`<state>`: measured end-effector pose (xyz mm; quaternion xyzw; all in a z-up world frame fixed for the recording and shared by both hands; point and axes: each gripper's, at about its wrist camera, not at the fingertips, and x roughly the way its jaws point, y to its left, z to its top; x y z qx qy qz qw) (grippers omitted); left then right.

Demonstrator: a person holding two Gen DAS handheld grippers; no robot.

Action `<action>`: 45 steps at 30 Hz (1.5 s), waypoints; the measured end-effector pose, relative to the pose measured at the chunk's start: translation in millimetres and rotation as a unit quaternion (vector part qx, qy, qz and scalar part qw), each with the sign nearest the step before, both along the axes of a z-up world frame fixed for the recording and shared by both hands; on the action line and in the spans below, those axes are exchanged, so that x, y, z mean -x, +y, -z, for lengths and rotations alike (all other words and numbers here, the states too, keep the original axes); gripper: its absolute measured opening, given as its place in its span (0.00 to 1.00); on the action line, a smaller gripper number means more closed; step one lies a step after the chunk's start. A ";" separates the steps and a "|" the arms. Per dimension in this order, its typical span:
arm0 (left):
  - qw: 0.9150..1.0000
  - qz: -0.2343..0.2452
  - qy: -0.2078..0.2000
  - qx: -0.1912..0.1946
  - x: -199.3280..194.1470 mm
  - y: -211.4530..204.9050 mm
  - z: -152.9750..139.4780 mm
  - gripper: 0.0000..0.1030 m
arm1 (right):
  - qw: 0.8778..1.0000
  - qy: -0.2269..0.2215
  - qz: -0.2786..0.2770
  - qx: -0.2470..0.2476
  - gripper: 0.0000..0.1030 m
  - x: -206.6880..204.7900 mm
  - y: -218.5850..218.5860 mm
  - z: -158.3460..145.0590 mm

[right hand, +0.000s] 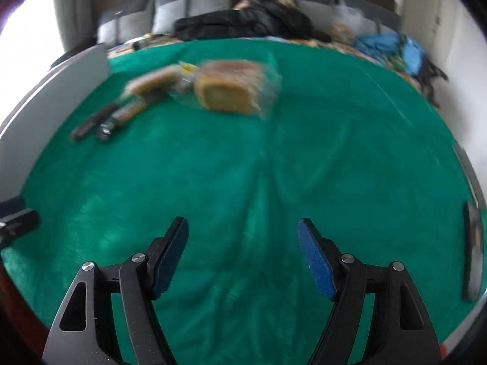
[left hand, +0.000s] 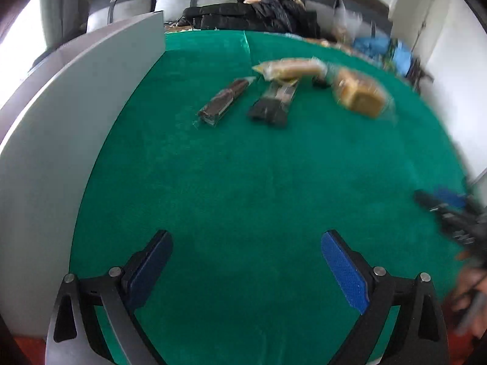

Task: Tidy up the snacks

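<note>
I am holding my left gripper (left hand: 246, 269) and right gripper (right hand: 243, 257) apart, gripping nothing, over the green bench (left hand: 243, 182), snack packets (left hand: 268, 97) lying beyond.

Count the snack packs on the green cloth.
4. Dark bar pack leftmost, black pack beside it, long bread pack behind them, bread loaf rightmost. More may hide behind them.
</note>
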<state>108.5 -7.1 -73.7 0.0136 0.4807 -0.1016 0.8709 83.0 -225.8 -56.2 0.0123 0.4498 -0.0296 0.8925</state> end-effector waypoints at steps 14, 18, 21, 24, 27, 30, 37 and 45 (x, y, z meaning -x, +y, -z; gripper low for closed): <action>0.999 -0.034 -0.025 -0.030 -18.9 6.7 12.0 1.00 | 1.000 -0.013 0.019 0.004 0.79 -6.8 -4.1 0.2; 0.999 -0.033 -0.026 -0.031 -22.4 4.9 13.4 1.00 | 1.000 -0.015 0.022 0.006 0.79 -4.8 -3.0 0.3; 0.999 -0.033 -0.027 -0.031 -23.4 4.2 13.7 1.00 | 1.000 -0.016 0.022 0.007 0.79 -4.3 -2.6 0.2; 0.999 -0.033 -0.027 -0.031 -23.2 4.1 13.8 1.00 | 1.000 -0.016 0.022 0.007 0.79 -4.3 -2.6 0.3; 0.999 -0.033 -0.027 -0.030 -23.6 4.0 13.6 1.00 | 1.000 -0.016 0.023 0.007 0.79 -4.3 -2.4 0.3; 0.999 -0.031 -0.028 -0.030 -21.6 4.0 12.7 1.00 | 1.000 -0.016 0.023 0.007 0.79 -4.3 -2.4 0.3; 0.999 -0.031 -0.026 -0.029 -21.3 4.3 12.6 1.00 | 1.000 -0.016 0.023 0.007 0.79 -4.3 -2.0 0.5; 1.000 0.002 0.019 0.005 -58.0 18.8 -9.1 1.00 | 1.000 -0.016 0.021 0.004 0.80 -4.0 -1.4 -0.3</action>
